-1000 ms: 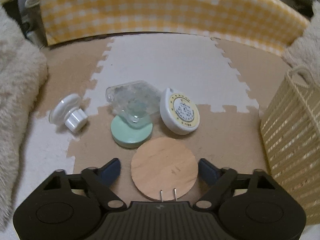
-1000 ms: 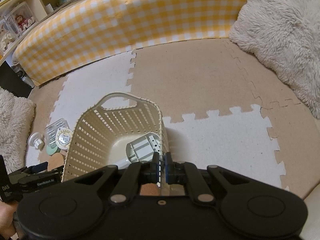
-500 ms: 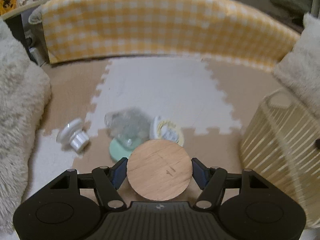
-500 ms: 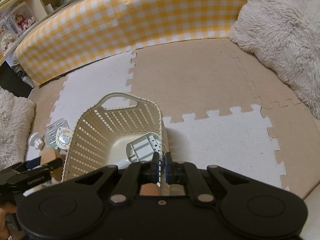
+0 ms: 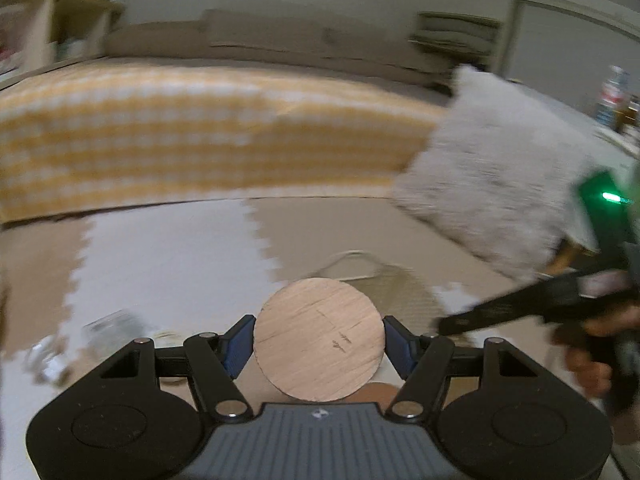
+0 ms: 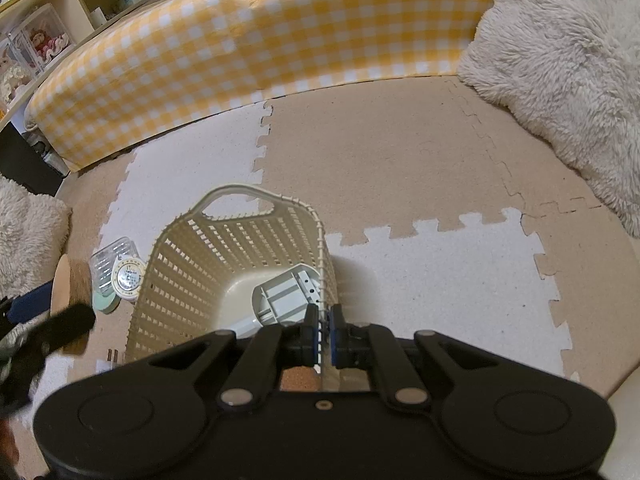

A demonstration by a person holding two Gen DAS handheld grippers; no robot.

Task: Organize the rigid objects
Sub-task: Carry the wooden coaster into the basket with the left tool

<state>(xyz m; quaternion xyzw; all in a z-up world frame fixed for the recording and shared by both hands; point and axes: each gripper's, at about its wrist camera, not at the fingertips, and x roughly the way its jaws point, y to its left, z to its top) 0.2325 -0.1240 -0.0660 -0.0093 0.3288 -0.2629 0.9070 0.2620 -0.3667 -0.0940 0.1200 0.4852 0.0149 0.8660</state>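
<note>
The left gripper (image 5: 319,343) is clamped on a round wooden disc (image 5: 319,339), its blue pads (image 5: 238,345) bearing on opposite points of the rim, so the disc's flat face looks toward the left wrist camera. The disc is off the floor; the right wrist view shows it edge-on (image 6: 73,285) at far left, just beside the basket (image 6: 184,284) and not yet over its opening. Judgement: the disc looks like a solid, stiff slab of pale wood, moderately light, not fragile, with bare grain giving fair friction; a hold across the diameter, as here, seems secure, though a round rim could pivot between the pads if knocked on the basket wall. The right gripper (image 6: 324,334) is closed on the basket's near rim, apparently steadying it; the slatted plastic wall probably flexes, so that hold should stay gentle. Inside the basket lies a grey plastic part (image 6: 286,294). On the foam mat (image 6: 420,160) beside the basket remain a round white tape measure (image 6: 127,278), a clear plastic case (image 6: 110,258) and a mint-green disc (image 6: 105,303); these are hard, smooth items, probably slippery at the pads. Writing: the tape measure's dial carries printing too small to read; a pale marking on the left gripper's arm is blurred; the wooden disc shows only small dark scratches, no label.
</note>
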